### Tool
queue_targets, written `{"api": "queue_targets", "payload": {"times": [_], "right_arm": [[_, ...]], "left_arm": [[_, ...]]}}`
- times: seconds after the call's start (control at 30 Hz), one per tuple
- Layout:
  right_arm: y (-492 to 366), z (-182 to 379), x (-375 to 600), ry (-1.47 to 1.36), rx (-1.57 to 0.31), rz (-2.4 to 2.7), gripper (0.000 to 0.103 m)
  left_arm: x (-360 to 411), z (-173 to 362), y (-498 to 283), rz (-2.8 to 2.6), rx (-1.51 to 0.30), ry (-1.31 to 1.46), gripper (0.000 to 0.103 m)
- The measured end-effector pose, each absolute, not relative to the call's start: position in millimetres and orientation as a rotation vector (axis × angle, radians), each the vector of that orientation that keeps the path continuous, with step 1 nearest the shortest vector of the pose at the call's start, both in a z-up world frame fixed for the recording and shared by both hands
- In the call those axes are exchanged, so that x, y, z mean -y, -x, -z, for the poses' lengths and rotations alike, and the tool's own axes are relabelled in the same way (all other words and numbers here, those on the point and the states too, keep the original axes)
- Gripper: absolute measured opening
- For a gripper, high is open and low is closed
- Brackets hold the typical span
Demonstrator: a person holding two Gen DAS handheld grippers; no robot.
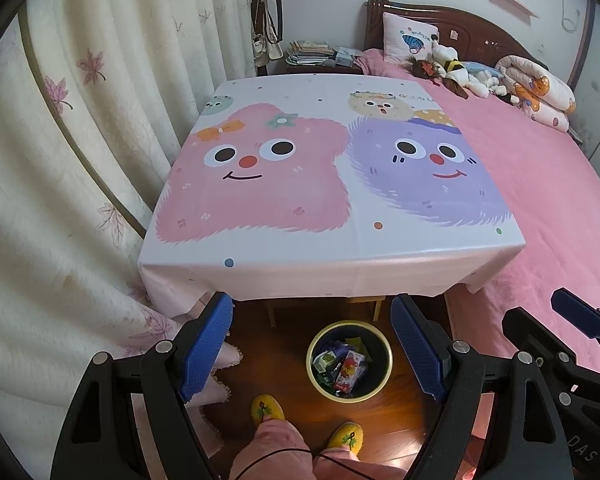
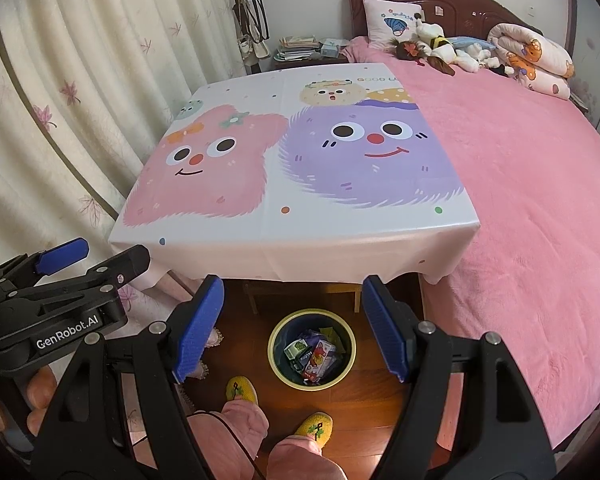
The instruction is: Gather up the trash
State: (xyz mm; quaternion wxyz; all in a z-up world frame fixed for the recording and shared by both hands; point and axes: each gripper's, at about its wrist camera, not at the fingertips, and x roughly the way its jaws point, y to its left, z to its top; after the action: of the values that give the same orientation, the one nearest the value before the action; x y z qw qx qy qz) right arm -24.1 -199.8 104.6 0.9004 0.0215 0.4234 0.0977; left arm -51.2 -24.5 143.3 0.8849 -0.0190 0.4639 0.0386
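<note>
1. Only the right wrist view shows the hand (image 2: 8, 408) holding the left gripper (image 1: 312, 344).
2. Both it and the right gripper (image 2: 290, 328) are spread wide, empty, above the trash-filled bin (image 1: 385, 376) on the floor at the table's (image 1: 300, 272) near edge.

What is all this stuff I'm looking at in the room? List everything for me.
Table: one, under a white cloth with pink and purple cartoon faces, beside the bed.
Bin: one, yellow rim, dark inside, on the wood floor in front of the table.
Trash: several colourful wrappers and cartons, inside the bin.
Bed: one, pink cover, right of the table.
Pillow: one, pink and white, at the headboard.
Soft toys: a pile, mixed colours, by the pillow.
Curtain: cream with pink leaves, left.
Slippers: two, yellow, on the person's feet.
Left gripper: black with blue jaws, open, empty.
Right gripper: same, open, empty.
</note>
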Motion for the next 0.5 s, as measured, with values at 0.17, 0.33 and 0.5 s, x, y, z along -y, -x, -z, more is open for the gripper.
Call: {"api": "queue_targets", "payload": {"times": [0.17, 0.33, 0.5], "right_arm": [[24.1, -104.7, 198.3, -0.047, -0.878, -0.199, 0.069], [26.6, -101.6, 199.4, -0.044, -0.88, -0.202, 0.069], [27.6, -100.7, 199.4, -0.046, -0.883, -0.2, 0.069]], "left_arm": [[24.8, -140.4, 53.3, -0.081, -0.967, 0.037, 0.083], [25.2, -136.6, 54.3, -0.079, -0.975, 0.036, 0.083], [24.6, -133.0, 53.4, -0.08, -0.985, 0.035, 0.083]]}}
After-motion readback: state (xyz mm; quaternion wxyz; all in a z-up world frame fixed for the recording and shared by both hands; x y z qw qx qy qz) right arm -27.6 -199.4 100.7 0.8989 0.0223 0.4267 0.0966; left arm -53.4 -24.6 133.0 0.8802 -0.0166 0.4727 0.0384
